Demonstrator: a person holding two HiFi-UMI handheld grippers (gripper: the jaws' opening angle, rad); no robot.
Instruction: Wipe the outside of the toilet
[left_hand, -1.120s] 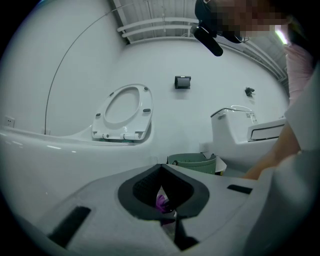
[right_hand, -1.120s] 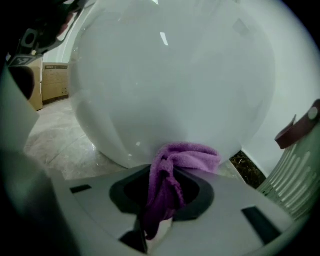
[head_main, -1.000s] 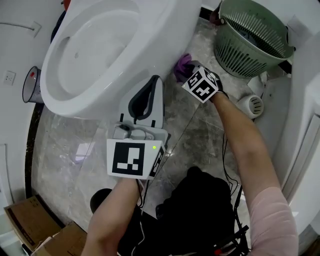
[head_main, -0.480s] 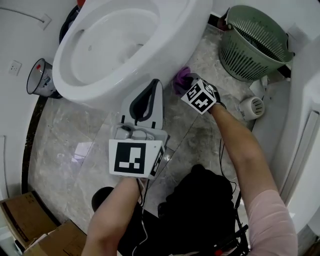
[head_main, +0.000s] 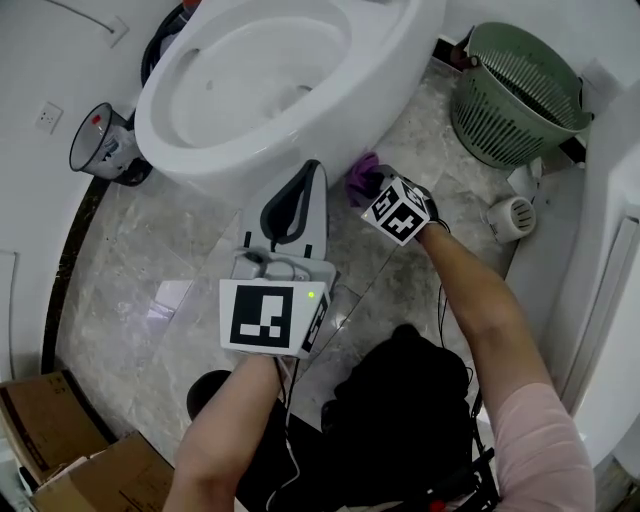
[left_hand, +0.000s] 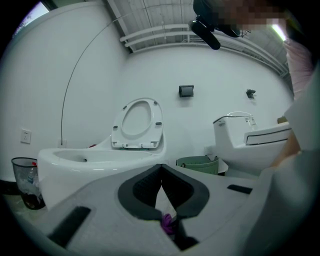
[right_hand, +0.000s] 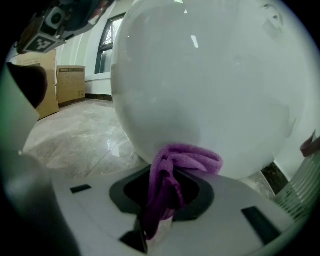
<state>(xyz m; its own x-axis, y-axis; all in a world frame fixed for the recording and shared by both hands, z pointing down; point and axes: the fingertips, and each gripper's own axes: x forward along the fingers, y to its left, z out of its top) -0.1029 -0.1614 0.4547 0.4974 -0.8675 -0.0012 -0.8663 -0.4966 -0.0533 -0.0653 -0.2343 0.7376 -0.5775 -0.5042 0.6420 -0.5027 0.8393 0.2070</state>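
The right gripper has its jaws clamped tight on a bunched purple cloth. The cloth's folded loop stands out beyond the jaw tips and appears to touch the low outer curve of the toilet, just above the marble floor.

To wipe this stretch well, the person probably needs the soft loop, not the hard jaw tips, to meet the porcelain. Steady pressure along the curve of the bowl and overlapping passes down to where the base meets the floor should do it. The grip looks firm, with a tail of cloth hanging down between the pads toward the camera, so slipping seems a small risk. Scraping the jaws on the glaze is the greater one.

The left gripper has its jaws together at the tips with nothing between them. It points at the front of the bowl, near the cloth but apart from it, and takes no part in the wipe.

Beyond the right hand, a green slatted basket stands on the floor. A small clear waste bin sits against the wall on the bowl's other side.
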